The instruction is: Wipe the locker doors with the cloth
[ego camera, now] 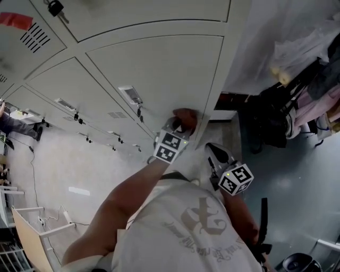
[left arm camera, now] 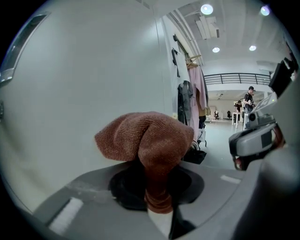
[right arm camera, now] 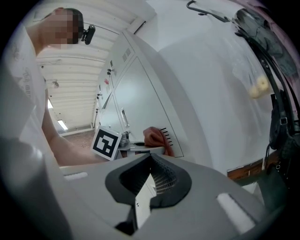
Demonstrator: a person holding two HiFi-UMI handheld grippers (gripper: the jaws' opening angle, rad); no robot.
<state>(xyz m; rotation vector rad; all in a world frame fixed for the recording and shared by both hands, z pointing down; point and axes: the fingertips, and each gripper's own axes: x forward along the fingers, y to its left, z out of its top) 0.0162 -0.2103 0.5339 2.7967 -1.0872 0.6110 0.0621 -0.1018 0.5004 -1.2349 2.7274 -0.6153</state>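
A brown cloth [ego camera: 186,119] is bunched in my left gripper [ego camera: 178,129], which is shut on it and presses it to the lower right corner of a pale grey locker door [ego camera: 159,69]. In the left gripper view the cloth [left arm camera: 147,136] bulges out above the jaws of the left gripper [left arm camera: 157,187], right against the locker door [left arm camera: 70,93]. My right gripper [ego camera: 214,151] hangs back, just right of the lockers' end, shut and holding nothing. From the right gripper [right arm camera: 150,174] view I see the cloth [right arm camera: 154,136] beside the door's vent slots.
More locker doors run off to the left, one with a padlock [ego camera: 54,8]. Plastic-covered garments [ego camera: 313,42] and dark bags [ego camera: 271,122] hang or stand at the right. A white frame [ego camera: 32,223] stands lower left. People [left arm camera: 248,98] stand far down the hall.
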